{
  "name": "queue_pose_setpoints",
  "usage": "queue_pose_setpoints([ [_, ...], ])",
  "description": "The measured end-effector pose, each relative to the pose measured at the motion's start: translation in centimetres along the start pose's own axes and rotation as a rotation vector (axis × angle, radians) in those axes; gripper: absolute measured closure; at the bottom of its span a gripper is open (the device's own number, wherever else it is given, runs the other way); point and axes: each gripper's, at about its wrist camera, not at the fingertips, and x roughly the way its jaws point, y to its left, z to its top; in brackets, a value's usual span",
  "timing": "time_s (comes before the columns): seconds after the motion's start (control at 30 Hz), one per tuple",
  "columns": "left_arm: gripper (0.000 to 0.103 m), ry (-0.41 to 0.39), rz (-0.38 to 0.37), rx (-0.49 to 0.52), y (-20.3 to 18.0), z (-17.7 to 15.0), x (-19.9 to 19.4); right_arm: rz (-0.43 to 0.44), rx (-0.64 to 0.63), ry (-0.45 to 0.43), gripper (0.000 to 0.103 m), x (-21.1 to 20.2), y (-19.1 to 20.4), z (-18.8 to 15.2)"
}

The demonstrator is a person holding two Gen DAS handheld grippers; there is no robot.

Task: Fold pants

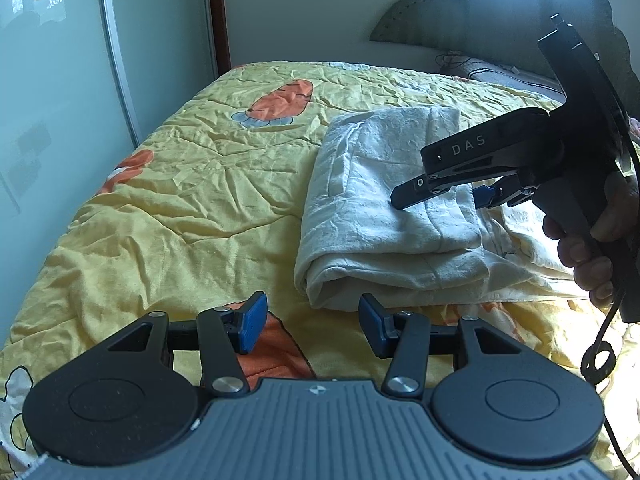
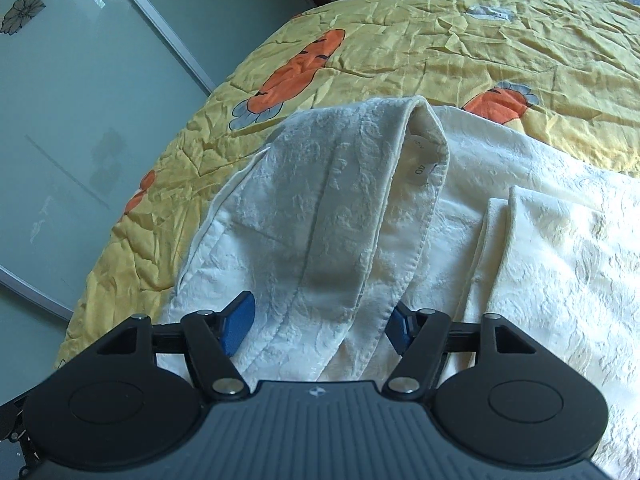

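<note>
- Left claw [image 1: 313, 323] hovers low over the yellow quilt [image 1: 160, 208], jaws apart, nothing between them.
- Just beyond lie the cream pants [image 1: 384, 216], folded into a bundle on the bed.
- Right claw [image 2: 320, 326] — gripped by a hand [image 1: 592, 256] — stands released, blue pads [image 2: 239, 326] astride the waistband [image 2: 420, 200] without pressing it.
- Farthest back — a dark headboard [image 1: 500, 12].

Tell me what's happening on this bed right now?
A person is folding cream pants on a yellow carrot-print bedspread with two handheld grippers. The pants lie partly folded, waistband doubled over. The right gripper hangs open above the folded part, pads clear of the cloth. The left gripper waits open and empty near the fold's edge.
</note>
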Motion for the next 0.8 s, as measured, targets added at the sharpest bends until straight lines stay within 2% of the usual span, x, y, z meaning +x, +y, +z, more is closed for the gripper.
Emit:
queue_pose_setpoints([
  [0.23, 0.047, 0.009, 0.004, 0.002, 0.0, 0.1, 0.3, -0.048, -0.042, -0.012, 0.033, 0.1, 0.8, -0.2],
  [0.47, 0.047, 0.007, 0.007, -0.002, 0.3, 0.2, 0.4, -0.042, -0.043, -0.015, 0.031, 0.2, 0.9, -0.3],
  [0.57, 0.047, 0.004, 0.011, -0.011, 0.5, 0.4, 0.5, 0.015, -0.001, -0.031, 0.029, -0.1, -0.1, -0.4],
  [0.6, 0.047, 0.003, 0.012, -0.014, 0.6, 0.4, 0.5, 0.058, 0.027, -0.041, 0.031, -0.3, -0.6, -0.5],
  [0.63, 0.047, 0.002, 0.013, -0.017, 0.6, 0.4, 0.5, 0.108, 0.063, -0.042, 0.042, -0.3, -1.2, -0.6],
  [0.7, 0.047, 0.001, 0.016, -0.025, 0.8, 0.4, 0.6, 0.15, 0.119, -0.035, 0.053, -0.3, -2.2, -0.7],
  [0.8, 0.047, 0.005, 0.016, -0.031, 1.0, 0.3, 0.8, 0.192, 0.172, -0.029, 0.052, -0.2, -3.0, -0.6],
])
